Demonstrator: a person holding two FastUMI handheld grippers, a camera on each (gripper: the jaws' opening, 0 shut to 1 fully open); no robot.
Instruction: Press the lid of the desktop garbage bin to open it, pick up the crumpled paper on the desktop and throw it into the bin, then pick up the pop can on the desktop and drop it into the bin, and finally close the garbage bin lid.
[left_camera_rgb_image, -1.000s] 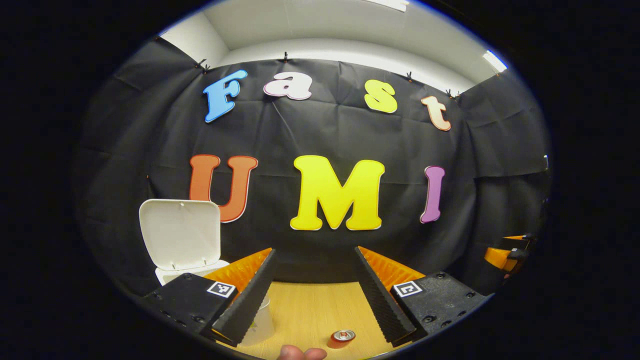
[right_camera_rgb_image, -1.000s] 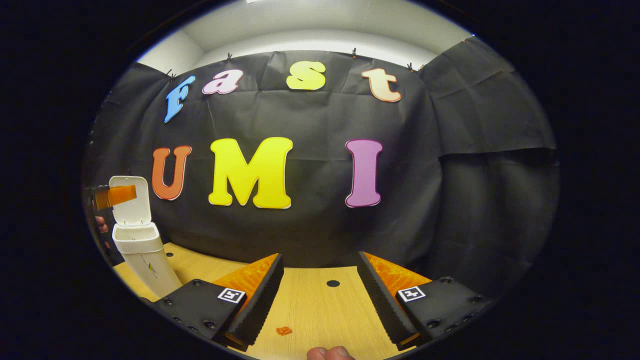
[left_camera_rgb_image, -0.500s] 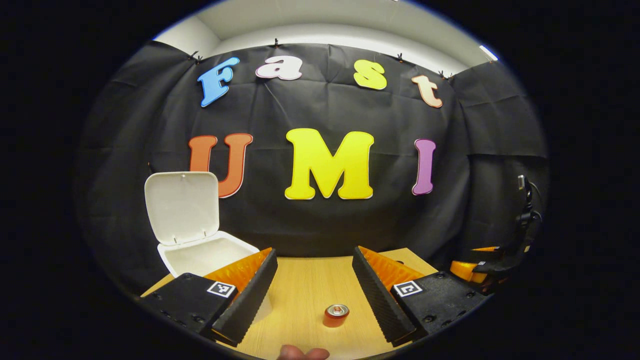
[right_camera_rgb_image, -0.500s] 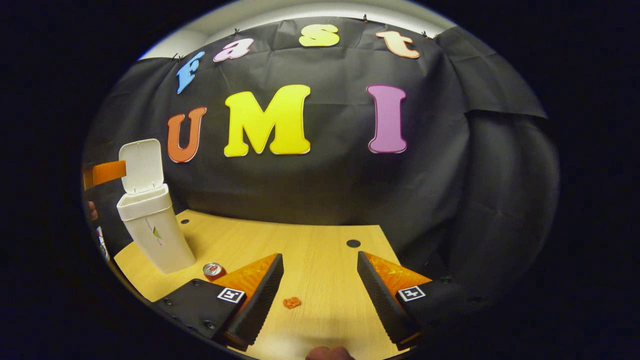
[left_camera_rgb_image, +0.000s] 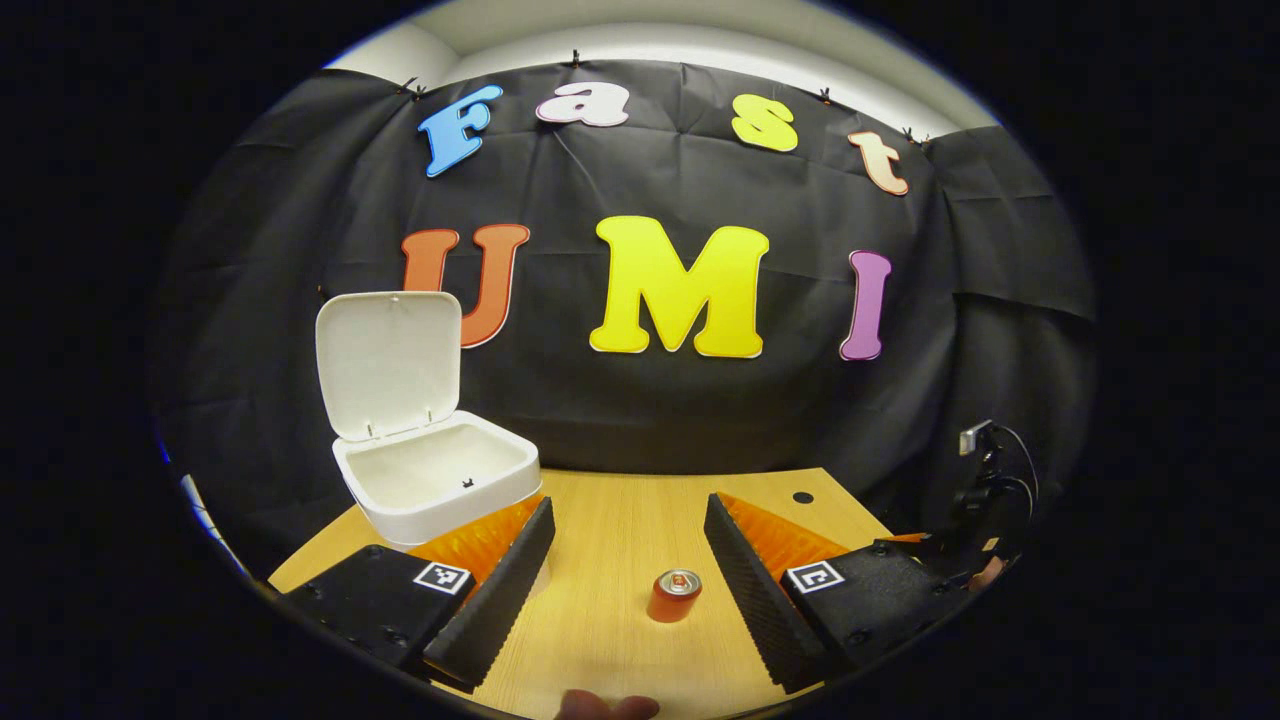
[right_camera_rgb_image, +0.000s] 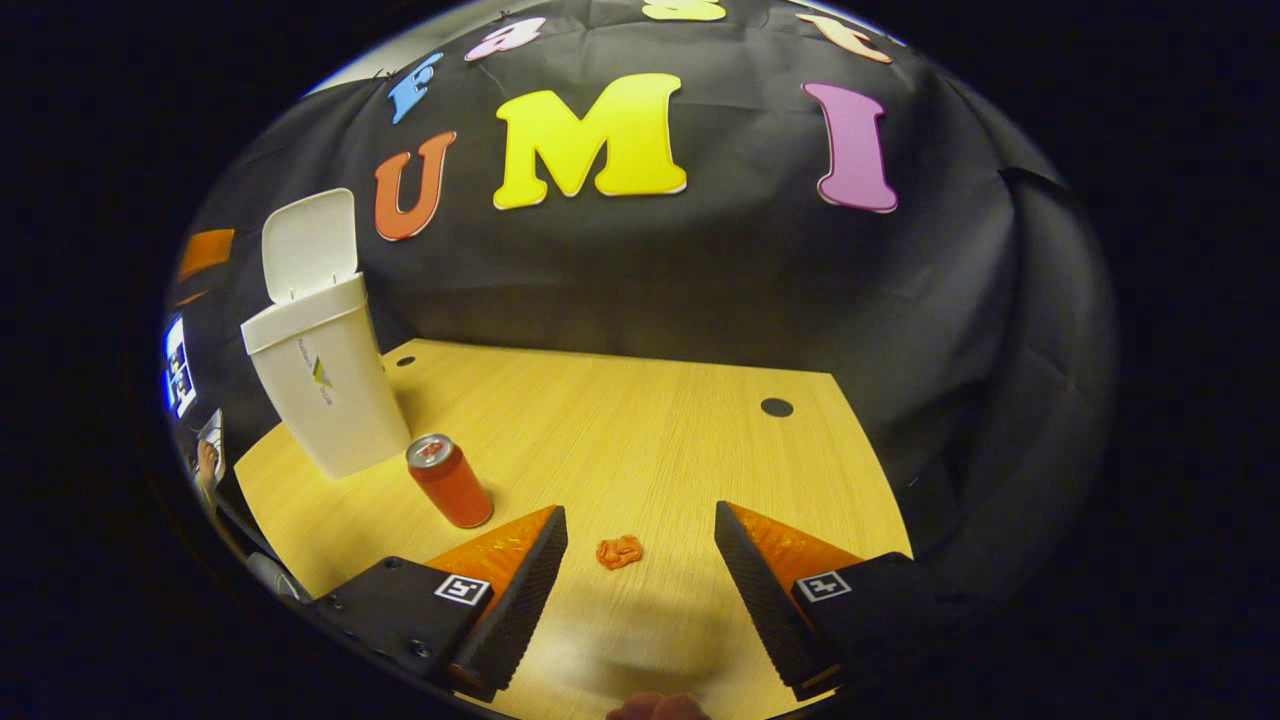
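The desktop garbage bin and its raised lid look like smooth matt white plastic. The pop can has a glossy red metal wall and a shiny silver top. The crumpled paper is orange, creased and dull. The desktop shows pale wood grain with a soft satin sheen. The booth wall is matt black cloth, lightly wrinkled.

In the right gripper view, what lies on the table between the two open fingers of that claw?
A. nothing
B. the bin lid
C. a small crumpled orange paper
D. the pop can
C: the crumpled paper lies on the table between the fingers of the right claw, while the pop can stands off to one side near the bin.
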